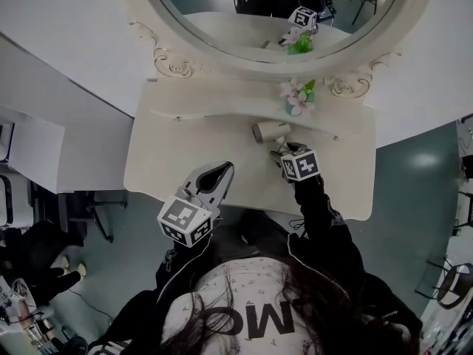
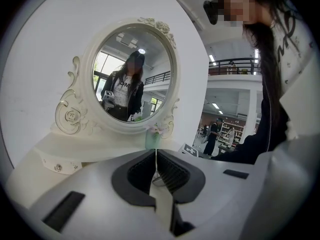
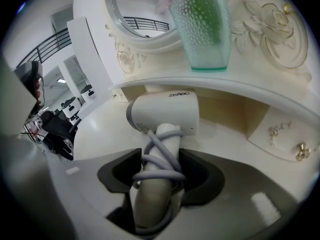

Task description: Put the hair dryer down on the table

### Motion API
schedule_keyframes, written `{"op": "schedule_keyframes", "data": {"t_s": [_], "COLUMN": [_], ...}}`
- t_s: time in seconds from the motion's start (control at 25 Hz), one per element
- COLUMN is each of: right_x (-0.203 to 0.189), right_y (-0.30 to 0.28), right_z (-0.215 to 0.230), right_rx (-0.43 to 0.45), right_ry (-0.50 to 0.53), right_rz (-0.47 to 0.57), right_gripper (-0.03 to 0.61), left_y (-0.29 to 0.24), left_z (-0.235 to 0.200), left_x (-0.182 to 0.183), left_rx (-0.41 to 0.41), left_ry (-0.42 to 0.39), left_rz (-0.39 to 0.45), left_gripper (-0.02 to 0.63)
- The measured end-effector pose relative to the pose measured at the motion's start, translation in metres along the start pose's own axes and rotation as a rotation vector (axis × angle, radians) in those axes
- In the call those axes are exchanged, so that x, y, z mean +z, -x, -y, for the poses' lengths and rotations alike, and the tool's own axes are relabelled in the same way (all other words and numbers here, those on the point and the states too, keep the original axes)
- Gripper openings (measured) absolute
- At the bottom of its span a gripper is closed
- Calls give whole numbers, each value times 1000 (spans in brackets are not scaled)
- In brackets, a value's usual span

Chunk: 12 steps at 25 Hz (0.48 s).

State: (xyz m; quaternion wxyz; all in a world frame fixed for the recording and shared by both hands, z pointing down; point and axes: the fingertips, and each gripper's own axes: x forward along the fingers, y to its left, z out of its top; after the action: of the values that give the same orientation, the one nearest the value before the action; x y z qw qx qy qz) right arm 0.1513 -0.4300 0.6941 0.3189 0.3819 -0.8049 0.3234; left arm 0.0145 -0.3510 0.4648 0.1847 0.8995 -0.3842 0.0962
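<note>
Left tongs closed, right tongs clasping hair dryer

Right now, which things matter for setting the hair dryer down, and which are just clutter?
Job: hair dryer, handle clamped in the right hand-held gripper; table.
Lying about: flower vase; mirror; left hand-held gripper, shut and empty.

Here's a dressing corner staged inside a big open hall: a cream vanity desk, a round mirror in a carved white frame and a ribbed green glass vase. Beyond them are a railed mezzanine, ceiling strip lights, stocked shelving and a teal floor.
</note>
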Motion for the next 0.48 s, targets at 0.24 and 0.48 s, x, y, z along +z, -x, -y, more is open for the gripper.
{"op": "schedule_keyframes", "data": {"t_s": [0.24,0.48], "right_x": [0,2], "right_y": [-1,7], "right_z": [-3,5], "right_rx": [14,-51], "right_ry": [17,-29], "right_rz": [11,43], "right_gripper": [249,304], "left_y": [11,23], "left_z": [1,2], "left_x": [-2,-2], "left_rx": [3,8], "left_ry": [-5,-16], "left_rz": [7,14], "left_gripper": [-6,-6]}}
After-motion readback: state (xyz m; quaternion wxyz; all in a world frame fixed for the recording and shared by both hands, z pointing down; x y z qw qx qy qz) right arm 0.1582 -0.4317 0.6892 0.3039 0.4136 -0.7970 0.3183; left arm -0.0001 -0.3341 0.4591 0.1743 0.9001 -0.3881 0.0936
